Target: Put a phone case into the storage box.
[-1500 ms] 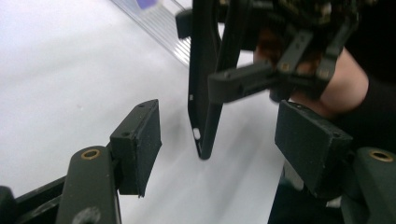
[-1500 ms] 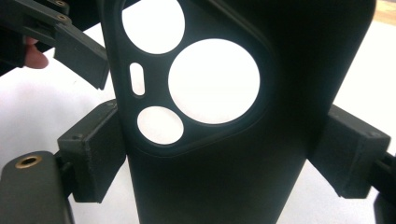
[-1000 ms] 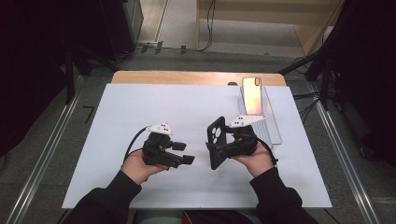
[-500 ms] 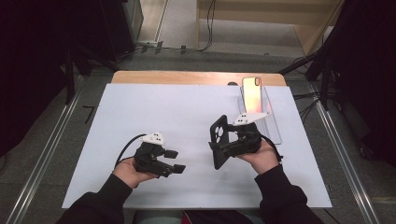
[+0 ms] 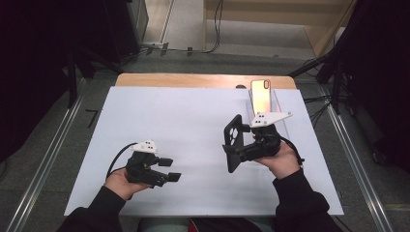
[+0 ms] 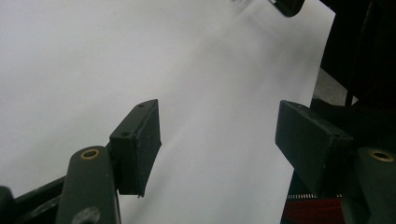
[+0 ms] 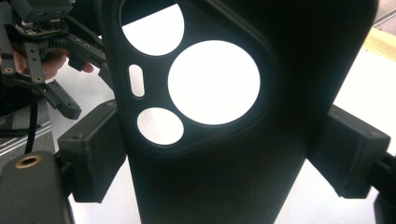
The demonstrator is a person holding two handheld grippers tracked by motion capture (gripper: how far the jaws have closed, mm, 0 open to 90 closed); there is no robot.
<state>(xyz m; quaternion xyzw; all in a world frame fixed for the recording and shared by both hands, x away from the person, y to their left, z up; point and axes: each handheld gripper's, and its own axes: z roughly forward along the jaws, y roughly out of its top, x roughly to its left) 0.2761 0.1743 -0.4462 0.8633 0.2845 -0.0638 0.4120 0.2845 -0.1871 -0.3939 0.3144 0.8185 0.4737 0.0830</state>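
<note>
Black phone case [image 5: 234, 142], matte, with round camera cut-outs, is held upright above the white table [image 5: 193, 121] between the pads of the right tool [image 5: 240, 151], near the phone [image 5: 261, 95] propped on its stand. No writing is legible. Left tool [image 5: 170, 169] is held low and level, jaws apart, empty.

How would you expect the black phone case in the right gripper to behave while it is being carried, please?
The black phone case looks thin and hollow, so it is probably light. Its large camera cutouts suggest it may flex under a squeeze. The right gripper clamps only its edges, so it might pivot or slip if bumped.
</note>
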